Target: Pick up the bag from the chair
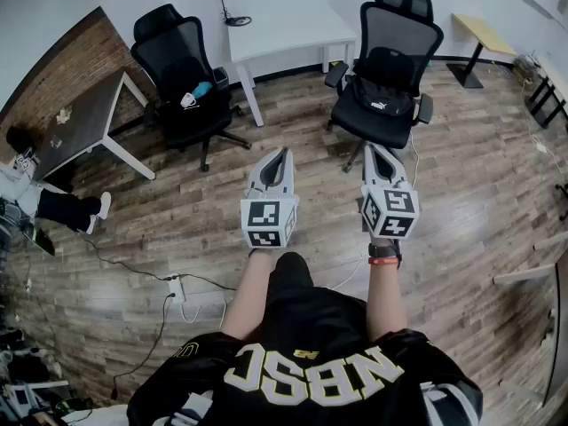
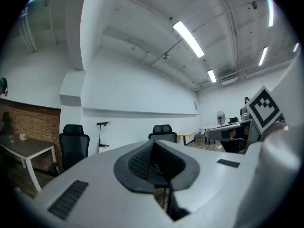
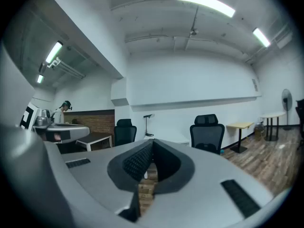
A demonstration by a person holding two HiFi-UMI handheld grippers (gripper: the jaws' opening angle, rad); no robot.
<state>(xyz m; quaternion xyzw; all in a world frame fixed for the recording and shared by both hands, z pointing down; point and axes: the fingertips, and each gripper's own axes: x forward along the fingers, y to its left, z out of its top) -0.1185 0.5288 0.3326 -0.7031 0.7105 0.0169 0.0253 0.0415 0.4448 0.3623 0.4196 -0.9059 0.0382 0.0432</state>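
Bag (image 1: 383, 97), black and slumped, lies on the seat of the chair (image 1: 401, 29) at the upper right of the head view, resting against the backrest between the two armrests. Nothing touches it, so the task stands at its very start: the approach. Both tools are held out about level in front of the person, well short of the chair. The left tool (image 1: 281, 153) has its jaws pressed together with nothing between them, and so has the right tool (image 1: 372, 147); each tool's own view shows this.

The next move, as I judge it, calls for stepping forward to the chair and spreading the jaws of the right tool, which is the nearer one. It would then come down on the top of the bag, where a strap or fold gives something to pinch. The armrests close in on the seat from both sides, so the way in is from the front or from above.

Room is ample: bare wood floor (image 1: 311, 193) lies between the person and the chair. The white desk (image 1: 284, 25) stands apart to the chair's left, with a second chair (image 1: 177, 51) beyond it. A cable (image 1: 133, 269) and a power strip (image 1: 177, 288) lie on the floor to the person's left, off the straight path. What looks like a pale cord (image 1: 414, 162) trails beside the chair's base, worth stepping clear of.
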